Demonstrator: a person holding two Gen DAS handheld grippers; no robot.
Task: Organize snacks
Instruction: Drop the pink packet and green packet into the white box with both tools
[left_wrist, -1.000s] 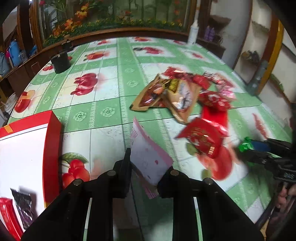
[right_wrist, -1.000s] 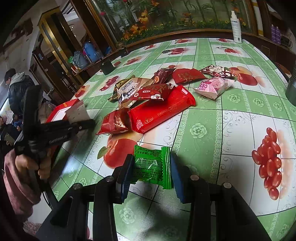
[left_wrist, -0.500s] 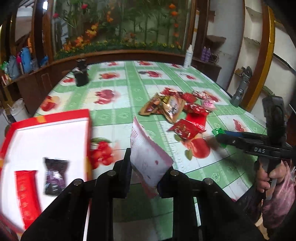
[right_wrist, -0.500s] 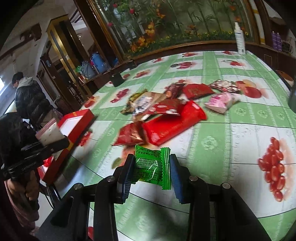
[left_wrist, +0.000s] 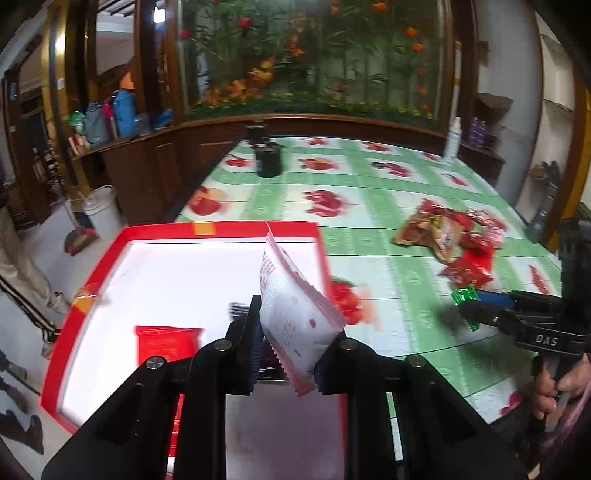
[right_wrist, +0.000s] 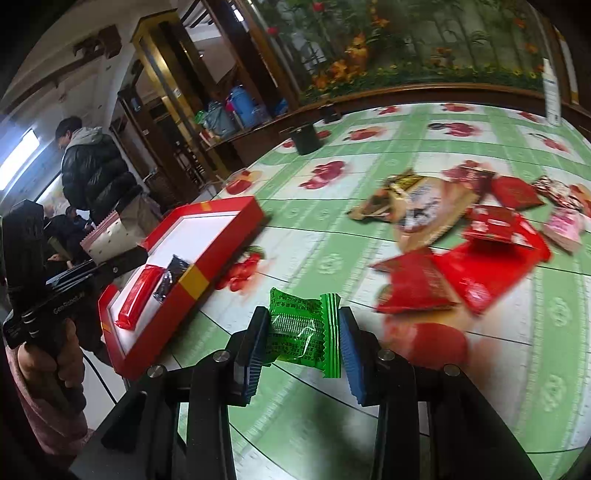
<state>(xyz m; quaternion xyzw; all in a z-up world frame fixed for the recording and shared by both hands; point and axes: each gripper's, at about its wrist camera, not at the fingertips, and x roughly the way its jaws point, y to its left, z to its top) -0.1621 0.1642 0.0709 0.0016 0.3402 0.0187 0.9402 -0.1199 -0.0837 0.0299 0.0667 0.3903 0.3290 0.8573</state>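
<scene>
Left gripper (left_wrist: 288, 350) fingers grip a pink packet (left_wrist: 295, 317) above the red box (left_wrist: 221, 229), ready to drop; right gripper (right_wrist: 303, 339) fingers grip a green packet (right_wrist: 304, 328).

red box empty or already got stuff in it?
Not empty. The red box holds a red packet and a dark packet on its white floor; the rest is bare.

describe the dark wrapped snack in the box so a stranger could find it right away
Find the red box with a white floor at the table's left edge. Two snacks lie inside: a long red pack and, right beside it, the small dark snack, the only black, crinkly-foil wrapper there.
</scene>
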